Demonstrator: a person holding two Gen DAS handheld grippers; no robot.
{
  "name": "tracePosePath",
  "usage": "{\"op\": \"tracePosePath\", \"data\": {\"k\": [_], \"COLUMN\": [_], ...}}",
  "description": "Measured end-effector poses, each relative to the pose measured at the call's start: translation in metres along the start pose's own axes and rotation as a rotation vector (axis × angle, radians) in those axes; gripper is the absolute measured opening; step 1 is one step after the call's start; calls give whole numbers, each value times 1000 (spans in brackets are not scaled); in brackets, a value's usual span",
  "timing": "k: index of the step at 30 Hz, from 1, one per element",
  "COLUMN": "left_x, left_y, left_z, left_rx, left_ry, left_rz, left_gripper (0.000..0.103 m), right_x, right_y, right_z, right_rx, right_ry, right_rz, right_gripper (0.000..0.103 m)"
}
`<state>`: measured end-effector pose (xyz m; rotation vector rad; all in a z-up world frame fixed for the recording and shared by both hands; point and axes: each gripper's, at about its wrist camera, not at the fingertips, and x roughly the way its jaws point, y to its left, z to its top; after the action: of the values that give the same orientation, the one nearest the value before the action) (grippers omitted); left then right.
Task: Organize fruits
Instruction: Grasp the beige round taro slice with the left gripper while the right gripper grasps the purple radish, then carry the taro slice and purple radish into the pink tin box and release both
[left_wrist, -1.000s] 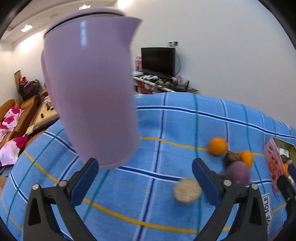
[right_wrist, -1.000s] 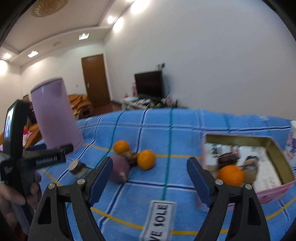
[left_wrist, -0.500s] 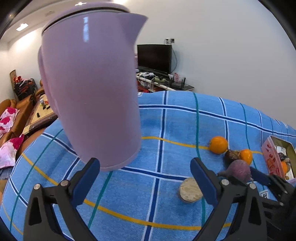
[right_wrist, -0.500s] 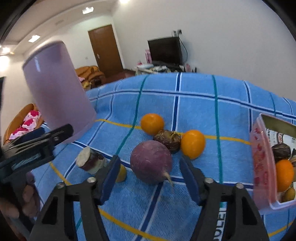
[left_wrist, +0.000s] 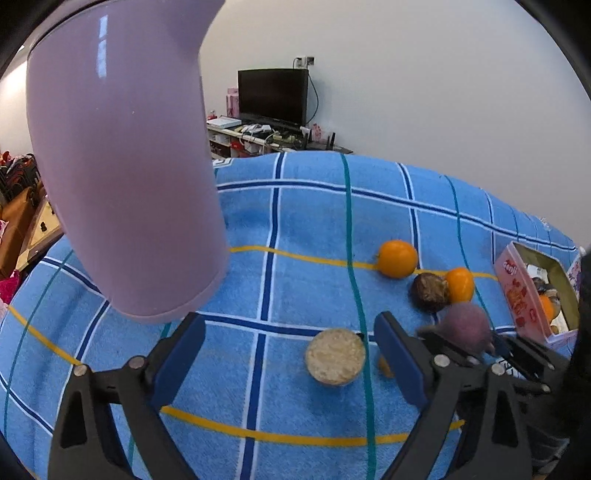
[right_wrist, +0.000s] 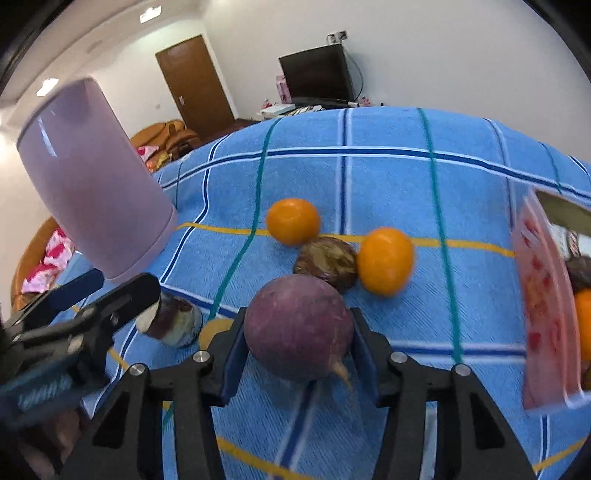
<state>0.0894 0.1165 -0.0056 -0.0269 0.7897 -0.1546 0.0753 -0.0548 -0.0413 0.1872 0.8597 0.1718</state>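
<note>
My right gripper (right_wrist: 295, 347) is shut on a round purple fruit (right_wrist: 298, 326) with a small root tip, low over the blue checked cloth; it also shows in the left wrist view (left_wrist: 466, 324). Beyond it lie two oranges (right_wrist: 293, 220) (right_wrist: 385, 260) and a brown wrinkled fruit (right_wrist: 327, 261). A pink box (right_wrist: 543, 302) at the right holds more fruit. My left gripper (left_wrist: 290, 360) is open and empty, low over the cloth, with a cut, pale-faced fruit piece (left_wrist: 335, 356) between its fingers.
A tall lilac kettle (left_wrist: 122, 177) stands on the cloth to the left, close to the left gripper. A small yellow piece (right_wrist: 212, 330) lies beside the cut fruit. A sofa and a TV stand lie beyond the table.
My right gripper has moved forward and closed its jaws on the purple fruit. My left gripper has moved closer to the cut fruit piece and the kettle.
</note>
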Motion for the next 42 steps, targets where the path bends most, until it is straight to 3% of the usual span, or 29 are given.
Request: {"op": "tracePosePath", "data": {"k": [5, 10, 12, 14, 15, 16, 22, 27, 32, 36, 42], "left_x": [6, 27, 33, 34, 33, 31, 24, -8, -30, -39, -43], "left_y": [-12, -20, -19, -17, -17, -17, -6, 7, -2, -17, -33], "left_z": [-4, -12, -15, -16, -17, -17, -16, -9, -10, -15, -23], "left_rx": [45, 82, 76, 67, 60, 56, -11, -74, -43, -2, 48], "left_ry": [16, 84, 107, 112, 108, 106, 67, -121, -248, -286, -300], "left_rz": [-1, 16, 3, -32, -77, -104, -95, -95, -79, -86, -76], "left_gripper": [93, 72, 69, 58, 44, 39, 39, 39, 39, 39, 39], "right_x": [-38, -64, -66, -68, -69, -69, -68, -75, -98, -112, -113], "right_y": [-20, -37, -40, -44, -45, -44, -43, -44, -34, -29, -31], "right_z": [-18, -34, -35, -36, -36, -36, -36, -37, -36, -36, -35], "right_rx": [-2, 24, 41, 54, 54, 54, 48, 47, -35, -73, -94], "right_ry": [-78, -125, -132, -135, -133, -132, -141, -187, -322, -396, -413], "right_rz": [-6, 16, 24, 28, 30, 31, 40, 85, 99, 87, 25], "right_gripper": [53, 53, 53, 53, 53, 53, 53, 53, 53, 53, 53]}}
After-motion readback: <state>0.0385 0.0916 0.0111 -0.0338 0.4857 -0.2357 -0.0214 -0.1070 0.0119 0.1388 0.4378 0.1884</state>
